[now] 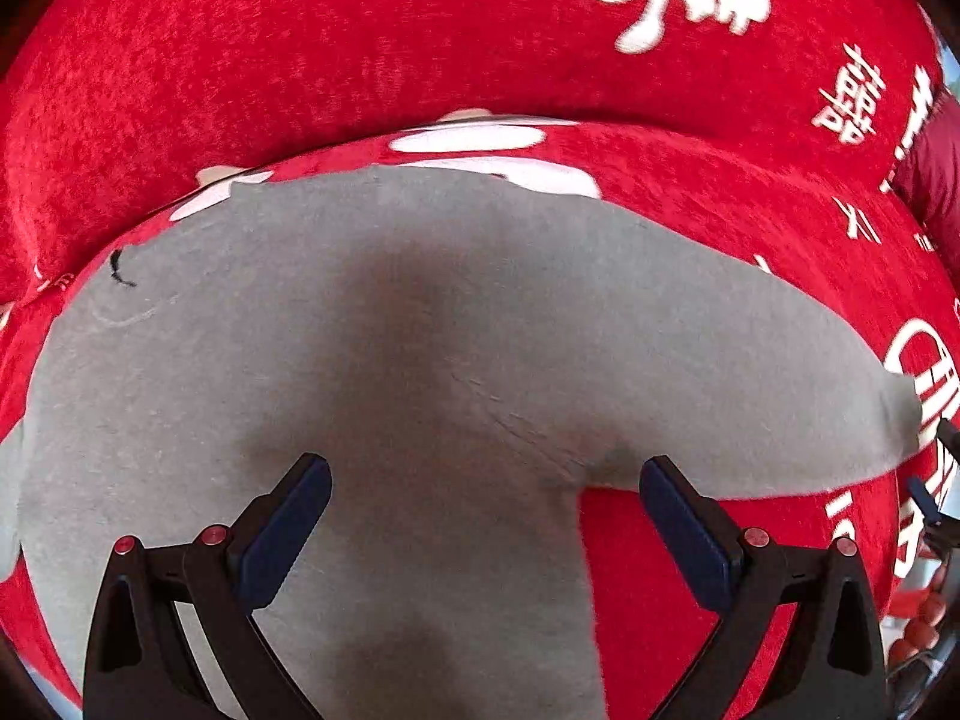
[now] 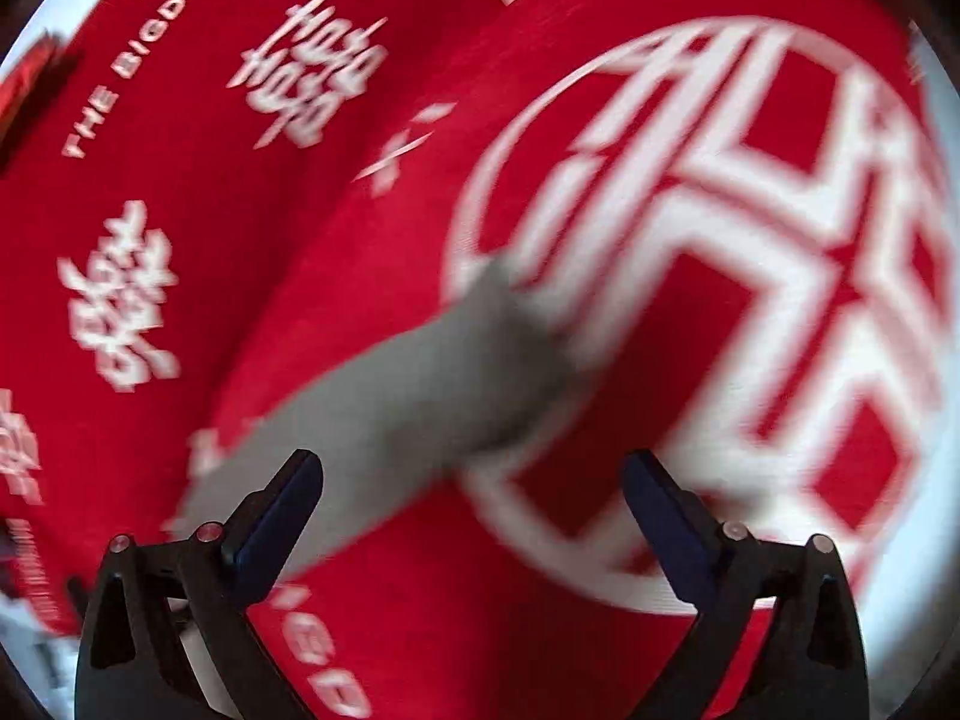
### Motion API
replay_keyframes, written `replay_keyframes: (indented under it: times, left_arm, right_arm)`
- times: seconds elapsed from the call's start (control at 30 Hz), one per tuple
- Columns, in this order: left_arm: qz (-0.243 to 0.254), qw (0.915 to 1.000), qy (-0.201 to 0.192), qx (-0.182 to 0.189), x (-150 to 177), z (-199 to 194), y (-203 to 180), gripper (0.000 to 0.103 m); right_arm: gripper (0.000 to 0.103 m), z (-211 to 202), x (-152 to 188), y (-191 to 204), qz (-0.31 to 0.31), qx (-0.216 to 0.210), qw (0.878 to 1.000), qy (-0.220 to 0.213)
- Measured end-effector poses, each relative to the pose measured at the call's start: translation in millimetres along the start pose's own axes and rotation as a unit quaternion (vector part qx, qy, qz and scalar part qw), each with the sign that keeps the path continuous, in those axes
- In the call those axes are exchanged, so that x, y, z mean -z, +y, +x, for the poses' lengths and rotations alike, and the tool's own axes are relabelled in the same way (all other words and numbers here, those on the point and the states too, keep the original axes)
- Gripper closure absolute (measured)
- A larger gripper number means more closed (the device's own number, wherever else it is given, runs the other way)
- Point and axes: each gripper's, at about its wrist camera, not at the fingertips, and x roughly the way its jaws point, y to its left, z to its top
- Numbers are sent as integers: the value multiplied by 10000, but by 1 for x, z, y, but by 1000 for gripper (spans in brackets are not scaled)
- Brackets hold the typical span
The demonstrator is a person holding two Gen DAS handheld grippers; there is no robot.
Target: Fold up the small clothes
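Grey garment [image 1: 390, 360] flat on red cloth [image 1: 300, 60], left gripper [image 1: 486, 510] spread wide above it, right gripper [image 2: 474, 498] spread, grey sleeve [image 2: 420, 384] toward eleven o'clock, nothing pinched.

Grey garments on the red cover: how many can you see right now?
1. The grey garment lies flat on the red cover under the left gripper; its sleeve end shows ahead of the right gripper. None visibly hidden.

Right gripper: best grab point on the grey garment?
Probably the sleeve end of the grey garment, lying flat on the red cover. Come from above, one finger past each edge: it is narrow and fits between the open right gripper.
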Motion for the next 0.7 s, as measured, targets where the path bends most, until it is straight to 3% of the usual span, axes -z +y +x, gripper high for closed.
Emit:
replay_keyframes:
  times: [0.07, 0.13, 0.23, 0.33, 0.37, 0.47, 0.53, 0.63, 0.7]
  left_arm:
    - [-156, 9999, -1, -18, -5, 1, 11, 0]
    - [-411, 9991, -35, -77, -13, 5, 27, 0]
    - [-836, 9964, 91, -102, -25, 19, 51, 0]
    - [-1060, 9939, 144, -266, -35, 33, 66, 0]
    - [-1038, 9941, 130, -301, -39, 35, 66, 0]
    - [-798, 9956, 143, -479, -48, 49, 54, 0]
    - [-591, 9960, -42, -669, -45, 48, 39, 0]
    - [-239, 9994, 51, -231, -39, 44, 14, 0]
    - [129, 9998, -87, -139, -40, 39, -2, 0]
  right_arm:
    - [12, 18, 3, 0, 40, -164, 9997, 153]
    - [12, 18, 4, 2, 4, -119, 9999, -59]
    - [23, 26, -2, 7, -166, -171, 9997, -88]
    - [44, 43, -3, 28, -463, 42, 9989, -72]
    - [60, 44, -4, 34, -615, 113, 9980, -82]
    - [79, 52, -3, 53, -909, 377, 9951, -100]
    - [84, 51, -3, 52, -919, 556, 9941, -165]
    - [84, 47, -5, 45, -770, 542, 9953, -214]
    - [83, 50, -3, 48, -815, 527, 9952, -150]
